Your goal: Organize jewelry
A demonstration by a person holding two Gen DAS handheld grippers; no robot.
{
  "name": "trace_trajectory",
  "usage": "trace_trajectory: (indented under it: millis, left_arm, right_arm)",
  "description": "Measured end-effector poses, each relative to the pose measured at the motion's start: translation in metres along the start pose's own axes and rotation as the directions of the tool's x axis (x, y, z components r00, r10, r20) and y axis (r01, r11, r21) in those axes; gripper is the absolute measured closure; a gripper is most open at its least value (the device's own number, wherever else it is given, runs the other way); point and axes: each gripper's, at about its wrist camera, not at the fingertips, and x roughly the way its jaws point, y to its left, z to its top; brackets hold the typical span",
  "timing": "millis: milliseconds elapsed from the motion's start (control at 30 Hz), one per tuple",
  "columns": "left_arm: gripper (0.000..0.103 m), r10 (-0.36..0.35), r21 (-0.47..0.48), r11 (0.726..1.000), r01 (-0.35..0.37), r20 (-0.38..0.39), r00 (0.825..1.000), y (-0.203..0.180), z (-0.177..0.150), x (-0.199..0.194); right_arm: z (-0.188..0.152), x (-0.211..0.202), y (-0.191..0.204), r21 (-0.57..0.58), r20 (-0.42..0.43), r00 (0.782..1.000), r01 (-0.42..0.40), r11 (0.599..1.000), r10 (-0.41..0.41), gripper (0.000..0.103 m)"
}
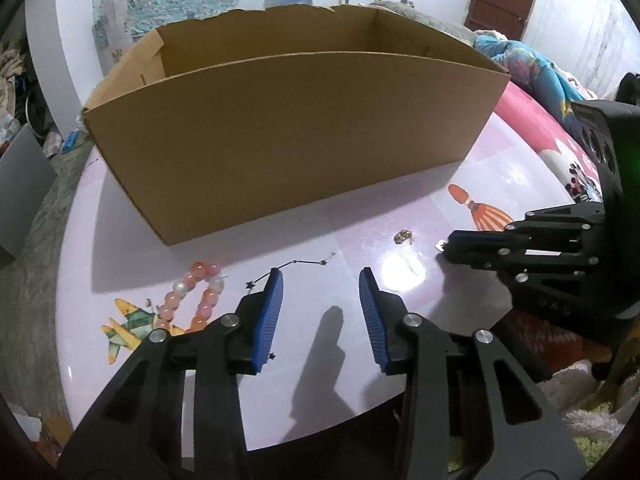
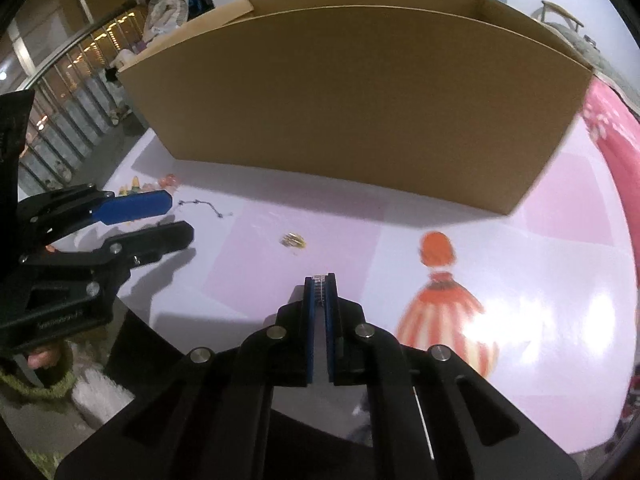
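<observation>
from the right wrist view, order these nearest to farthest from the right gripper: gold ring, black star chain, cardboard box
From the right gripper, which is shut on a small silvery piece:
1. Gold ring, just ahead and slightly left on the table.
2. Black star chain, farther left, near the left gripper.
3. Cardboard box, standing across the back.

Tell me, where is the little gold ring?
In both views the gold ring lies alone on the table, in front of the box, between the two grippers; the dark chain lies to its left.
</observation>
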Motion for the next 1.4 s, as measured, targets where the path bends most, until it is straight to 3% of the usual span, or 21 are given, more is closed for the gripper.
trace_trajectory:
  millis: [267, 400, 567, 833, 1300, 1400]
  left_arm:
    - [0.068, -0.054, 0.070, 0.996, 0.052, 0.013, 0.998, -0.023, 0.011, 0.011]
    - [0.068, -0.050, 0.097, 0.994, 0.050, -0.004, 0.999, -0.034, 0.015, 0.018]
    - [0.068, -0.017, 0.101, 0.995, 0.020, -0.034, 0.999, -0.037, 0.019, 0.024]
    - [0.068, 0.035, 0.088, 0.996, -0.028, -0.080, 0.996, -0.041, 0.028, 0.029]
    - [0.068, 0.050, 0.043, 0.998, -0.044, -0.156, 0.986, -0.043, 0.029, 0.042]
    - [0.068, 0.054, 0.042, 0.998, -0.048, -0.157, 0.986, -0.045, 0.027, 0.042]
  right_arm:
    - [-0.003, -0.006, -0.035, 0.134, 0.029, 0.999, -0.035, 0.990, 0.032, 0.098]
    - [-0.006, -0.013, -0.041, 0.142, 0.044, 0.998, -0.056, 0.988, 0.050, 0.097]
    - [-0.009, -0.014, -0.041, 0.115, 0.039, 0.999, -0.040, 0.993, 0.036, 0.079]
    - [-0.008, -0.013, -0.029, 0.024, 0.050, 0.999, 0.004, 1.000, -0.005, 0.078]
    - [-0.003, -0.004, -0.016, -0.067, 0.058, 0.995, 0.089, 0.994, -0.086, 0.079]
    - [-0.001, -0.003, -0.016, -0.055, 0.057, 0.994, 0.092, 0.994, -0.089, 0.085]
